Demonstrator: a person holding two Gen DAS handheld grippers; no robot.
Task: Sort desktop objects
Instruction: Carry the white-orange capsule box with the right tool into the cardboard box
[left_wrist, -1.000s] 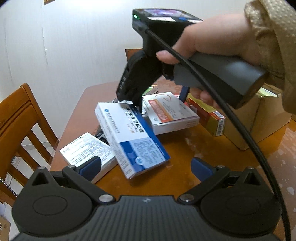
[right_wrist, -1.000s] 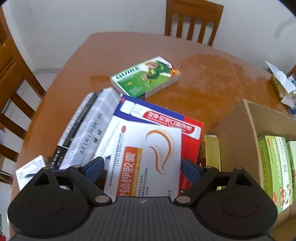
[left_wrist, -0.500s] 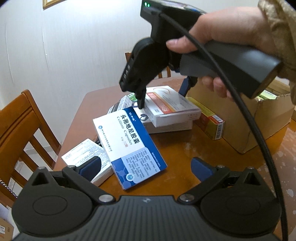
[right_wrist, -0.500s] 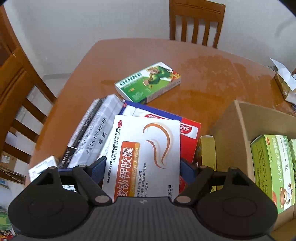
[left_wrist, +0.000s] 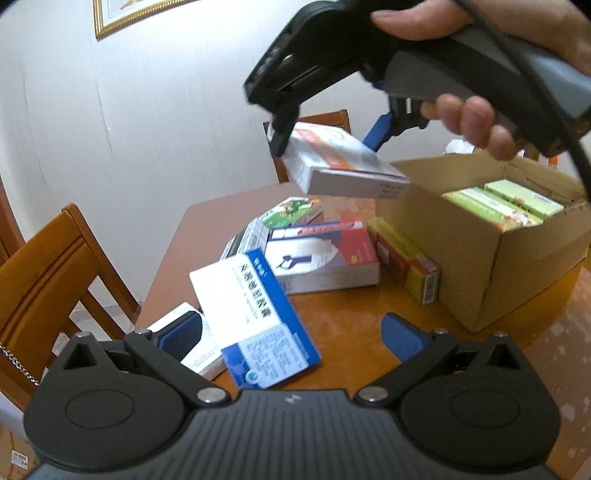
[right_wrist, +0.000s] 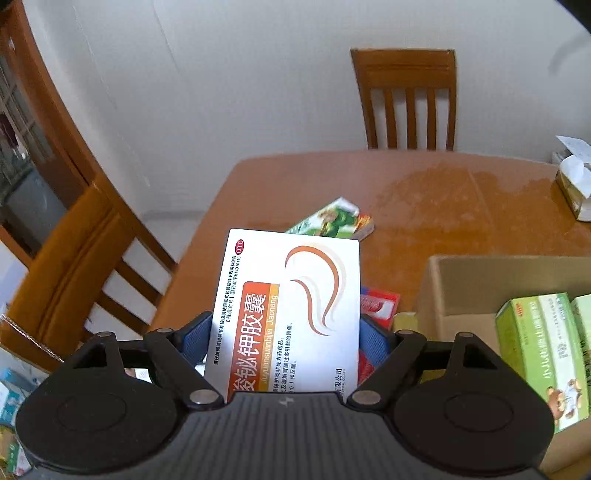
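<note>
My right gripper (right_wrist: 284, 341) is shut on a white and orange medicine box (right_wrist: 291, 314) and holds it in the air above the table. In the left wrist view the same box (left_wrist: 340, 166) hangs from the right gripper (left_wrist: 325, 136) near the cardboard box (left_wrist: 487, 266), which holds green boxes (left_wrist: 502, 203). My left gripper (left_wrist: 291, 332) is open and empty, low over a white and blue box (left_wrist: 255, 317). A red and white box (left_wrist: 321, 254), a yellow and red box (left_wrist: 406, 264) and a green box (left_wrist: 291, 214) lie on the table.
The brown wooden table (right_wrist: 443, 206) carries a tissue box (right_wrist: 572, 188) at the far right. Wooden chairs stand at the far side (right_wrist: 406, 99) and at the left (left_wrist: 48, 280). A small white box (left_wrist: 199, 347) lies by my left finger.
My right gripper has lifted the white and orange box off the pile and carried it up toward the cardboard box. My left gripper has drawn back slightly and stays open.
</note>
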